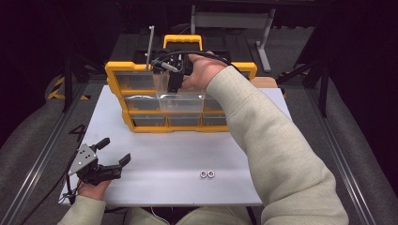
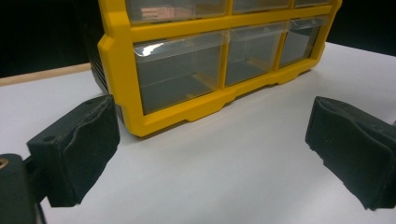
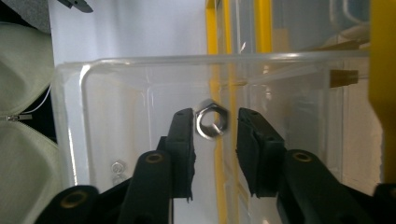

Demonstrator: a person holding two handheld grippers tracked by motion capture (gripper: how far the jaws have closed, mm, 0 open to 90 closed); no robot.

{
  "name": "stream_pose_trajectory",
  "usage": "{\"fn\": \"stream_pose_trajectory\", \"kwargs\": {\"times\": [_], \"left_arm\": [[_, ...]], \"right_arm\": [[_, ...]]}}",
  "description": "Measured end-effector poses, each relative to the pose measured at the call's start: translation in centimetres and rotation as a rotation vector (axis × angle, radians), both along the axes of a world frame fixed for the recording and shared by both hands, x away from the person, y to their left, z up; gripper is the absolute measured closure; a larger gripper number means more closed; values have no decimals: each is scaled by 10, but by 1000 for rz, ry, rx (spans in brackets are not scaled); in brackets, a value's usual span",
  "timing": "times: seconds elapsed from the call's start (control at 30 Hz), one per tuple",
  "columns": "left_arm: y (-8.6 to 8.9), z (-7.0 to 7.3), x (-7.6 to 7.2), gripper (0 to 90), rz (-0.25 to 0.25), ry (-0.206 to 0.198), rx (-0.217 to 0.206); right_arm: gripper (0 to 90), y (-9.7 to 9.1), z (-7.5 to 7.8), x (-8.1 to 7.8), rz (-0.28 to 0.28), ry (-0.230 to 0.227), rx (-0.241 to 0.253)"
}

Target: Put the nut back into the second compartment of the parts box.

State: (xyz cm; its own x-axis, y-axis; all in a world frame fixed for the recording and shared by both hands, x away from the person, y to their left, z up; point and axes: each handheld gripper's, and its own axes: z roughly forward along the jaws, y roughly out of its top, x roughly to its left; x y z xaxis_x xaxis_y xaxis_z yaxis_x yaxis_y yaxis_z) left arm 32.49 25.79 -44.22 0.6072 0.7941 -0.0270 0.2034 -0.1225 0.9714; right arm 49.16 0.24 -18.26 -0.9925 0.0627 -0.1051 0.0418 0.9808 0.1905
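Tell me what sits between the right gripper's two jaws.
A silver hex nut, inside the pulled-out clear drawer, between the right gripper jaws; seen in the right gripper view.

Yellow organiser [image 1: 178, 101] blocks the table's [image 1: 164, 150] far half, 11 to 1 o'clock from the person; one clear drawer [image 1: 180, 101] sticks out of its front, w/ the right gripper [image 1: 174, 77] and sleeve above it; near half mostly open, esp. centre and 10 o'clock side; two small nuts [image 1: 207, 174] lie at approx. 5 o'clock from table centre, near the front edge; left gripper [image 1: 115, 157] sits at the 7 o'clock corner, jaws wide apart, bare white top ahead as far as the organiser's bottom corner [image 2: 140, 126]; in the right gripper view a hex nut [image 3: 211, 120] lies between the parted jaws inside the drawer; drawer walls [image 3: 74, 140] close in around.
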Motion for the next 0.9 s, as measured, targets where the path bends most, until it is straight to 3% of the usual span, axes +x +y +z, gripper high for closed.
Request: {"fn": "stream_pose_trajectory", "kwargs": {"times": [0.43, 0.67, 0.9], "left_arm": [[0, 0, 1, 42, 9, 8, -6], [0, -1, 1, 41, 10, 8, -9], [-1, -1, 2, 40, 10, 9, -6]], "right_arm": [[590, -32, 39, -24, -28, -104, 81], [328, -58, 57, -50, -44, -166, 85], [222, -84, 57, -69, -79, -179, 86]]}}
